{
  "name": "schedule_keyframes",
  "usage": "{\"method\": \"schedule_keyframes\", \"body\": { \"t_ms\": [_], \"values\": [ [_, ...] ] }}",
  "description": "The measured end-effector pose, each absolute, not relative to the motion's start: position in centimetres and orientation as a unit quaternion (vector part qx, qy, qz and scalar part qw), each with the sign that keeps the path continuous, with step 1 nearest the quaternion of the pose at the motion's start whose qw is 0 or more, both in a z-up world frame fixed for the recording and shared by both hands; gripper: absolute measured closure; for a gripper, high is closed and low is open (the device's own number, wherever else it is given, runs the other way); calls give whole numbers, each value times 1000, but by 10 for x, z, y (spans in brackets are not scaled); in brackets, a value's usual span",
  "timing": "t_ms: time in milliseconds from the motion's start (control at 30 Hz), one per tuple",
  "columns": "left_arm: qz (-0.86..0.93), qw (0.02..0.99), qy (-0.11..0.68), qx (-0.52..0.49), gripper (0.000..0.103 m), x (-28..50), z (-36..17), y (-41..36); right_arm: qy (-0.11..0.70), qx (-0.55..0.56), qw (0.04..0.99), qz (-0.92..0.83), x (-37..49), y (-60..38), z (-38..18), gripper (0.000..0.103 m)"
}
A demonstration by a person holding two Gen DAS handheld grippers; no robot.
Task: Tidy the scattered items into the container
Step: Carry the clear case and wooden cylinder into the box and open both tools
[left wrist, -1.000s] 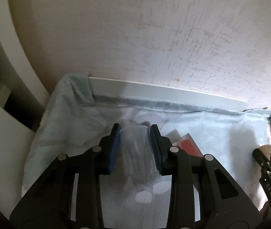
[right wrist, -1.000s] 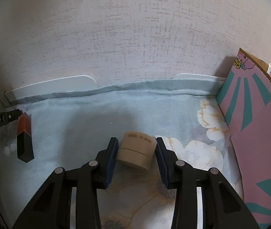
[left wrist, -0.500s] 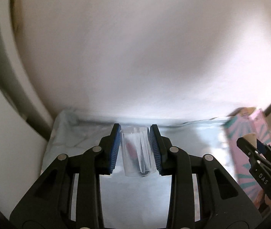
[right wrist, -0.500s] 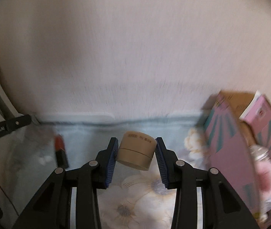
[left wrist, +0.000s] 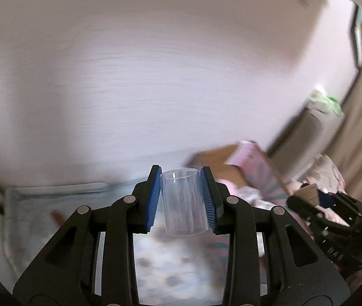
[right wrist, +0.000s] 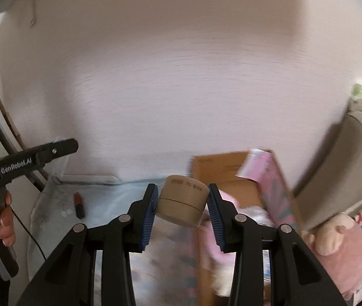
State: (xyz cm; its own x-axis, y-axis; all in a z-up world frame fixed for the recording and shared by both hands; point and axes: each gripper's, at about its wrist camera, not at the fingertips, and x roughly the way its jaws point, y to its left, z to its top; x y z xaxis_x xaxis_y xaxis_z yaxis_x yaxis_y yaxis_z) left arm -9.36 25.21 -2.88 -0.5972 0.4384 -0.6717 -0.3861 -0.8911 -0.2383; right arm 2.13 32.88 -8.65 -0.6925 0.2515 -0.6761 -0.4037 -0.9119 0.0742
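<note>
A floral cloth (right wrist: 53,219) is spread over the surface, with a cardboard box (right wrist: 221,168) at its right edge. A tan jar (right wrist: 182,201) is clamped in the right tool (right wrist: 182,210) – held before the box. A clear cup (left wrist: 183,201) is gripped by the left tool (left wrist: 182,201). A lipstick (right wrist: 79,204) is seen near the far-left corner.

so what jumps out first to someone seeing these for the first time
Each gripper carries something in the air: the left gripper clamps a clear plastic cup, the right gripper a small tan jar. Behind the jar stands an open cardboard box with pink and teal sides, and a red lipstick lies on the floral cloth to the left.
</note>
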Motion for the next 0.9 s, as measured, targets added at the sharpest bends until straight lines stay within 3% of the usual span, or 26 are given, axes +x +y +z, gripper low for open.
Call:
{"method": "schedule_keyframes", "body": {
  "t_ms": [200,433,700,767,800,833,867,900],
  "values": [
    [864,289,-7,-411,75,-64,-51,322,116,-366,197,902,74,369,-96,67],
    [834,317,31,-451,75,-51,-121,415,129,-403,191,886,107,388,-135,67],
    [822,325,43,-465,74,-45,-127,409,145,-412,174,883,120,397,-148,67],
    [818,318,53,-477,66,-46,-130,412,150,-414,166,882,120,400,-149,65],
    [817,316,59,-479,39,-46,-129,412,157,-417,152,882,118,401,-150,57],
    [815,316,65,-481,0,-47,-129,411,162,-420,142,882,117,401,-149,51],
    [817,318,66,-476,2,-45,-128,409,160,-422,138,881,117,400,-150,36],
    [818,320,66,-473,0,-44,-125,406,153,-423,138,882,117,398,-149,33]
  ]
}}
